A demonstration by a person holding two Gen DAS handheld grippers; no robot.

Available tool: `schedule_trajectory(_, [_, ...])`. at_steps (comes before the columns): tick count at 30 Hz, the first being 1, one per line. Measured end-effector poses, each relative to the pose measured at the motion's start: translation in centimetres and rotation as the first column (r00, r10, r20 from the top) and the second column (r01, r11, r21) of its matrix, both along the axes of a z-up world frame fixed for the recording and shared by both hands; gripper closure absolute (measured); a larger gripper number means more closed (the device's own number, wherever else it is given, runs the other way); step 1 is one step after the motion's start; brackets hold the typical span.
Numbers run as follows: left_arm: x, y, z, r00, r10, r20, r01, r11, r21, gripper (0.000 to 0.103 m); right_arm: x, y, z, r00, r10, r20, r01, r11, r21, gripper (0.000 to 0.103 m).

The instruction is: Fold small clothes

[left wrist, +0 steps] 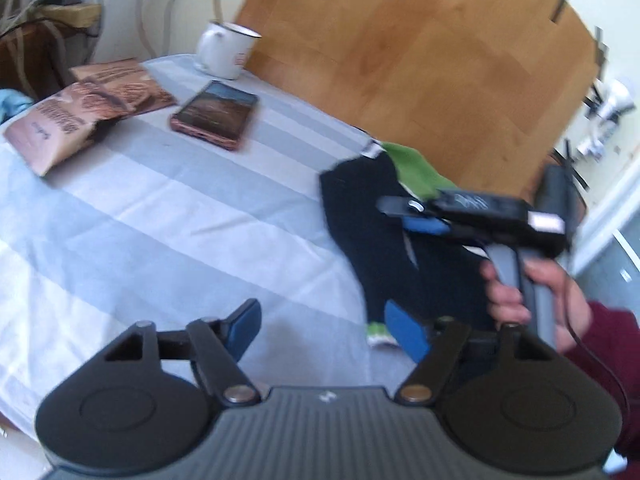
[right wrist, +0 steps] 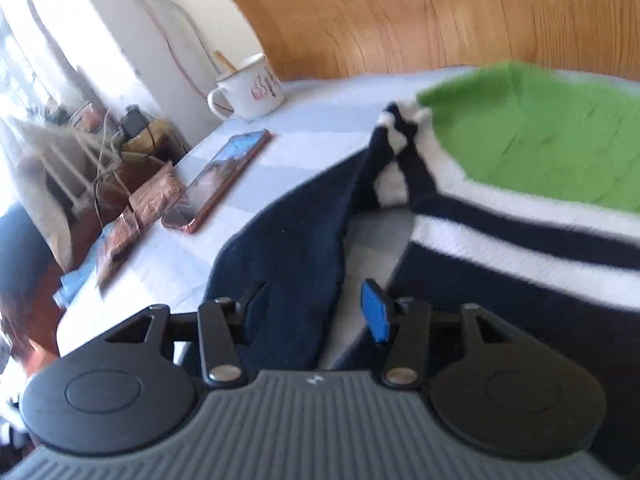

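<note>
On the table [left wrist: 120, 208] with the pale blue-and-white striped cloth, the small navy garment with white stripes and a green part [right wrist: 520, 216] lies near the far edge, before the wooden board. Your left hand-held gripper [left wrist: 324, 328] stands wide open over the cloth and holds nothing. Your right hand-held gripper [right wrist: 316, 308] is half open above the navy fabric, without gripping it.

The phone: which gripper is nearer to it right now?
Left. The left gripper hangs over bare cloth this side of the phone; the right gripper is over the dark garment, farther off.
</note>
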State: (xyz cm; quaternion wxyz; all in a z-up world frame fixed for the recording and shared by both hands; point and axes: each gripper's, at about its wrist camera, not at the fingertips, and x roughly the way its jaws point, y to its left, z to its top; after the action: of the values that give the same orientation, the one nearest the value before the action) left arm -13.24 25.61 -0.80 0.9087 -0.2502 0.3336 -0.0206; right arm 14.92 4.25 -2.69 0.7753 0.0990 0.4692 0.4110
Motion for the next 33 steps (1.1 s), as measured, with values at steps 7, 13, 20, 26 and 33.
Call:
schedule_trajectory(7, [2.0, -2.9, 0.7, 0.994, -0.102, 0.040, 0.101, 0.995, 0.017, 0.015, 1.2, -1.6, 5.7, 0.994, 0.066, 0.088, -0.068, 0.997, 0.020, 0.098])
schedule_trajectory(13, [4.3, -7.0, 0.2, 0.979, -0.203, 0.010, 0.202, 0.977, 0.069, 0.006, 5.9, -9.5, 11.3, 0.951, 0.045, 0.304, 0.016, 0.981, -0.195, 0.098])
schedule_trajectory(20, [6.7, -12.8, -0.8, 0.934, -0.346, -0.091, 0.355, 0.928, 0.116, 0.027, 10.0, -17.9, 10.1, 0.921, -0.013, 0.390, 0.198, 0.877, -0.438, 0.098])
schedule_trajectory(26, [7.0, -16.3, -0.3, 0.925, -0.360, -0.123, 0.379, 0.898, 0.225, 0.091, 12.2, -19.9, 5.1, 0.915, -0.102, 0.390, 0.292, 0.836, -0.465, 0.097])
schedule_trajectory(33, [6.7, -20.0, 1.9, 0.871, -0.488, -0.053, 0.486, 0.844, 0.224, 0.023, 13.5, -18.4, 2.3, 0.883, -0.162, 0.440, 0.380, 0.797, -0.469, 0.097])
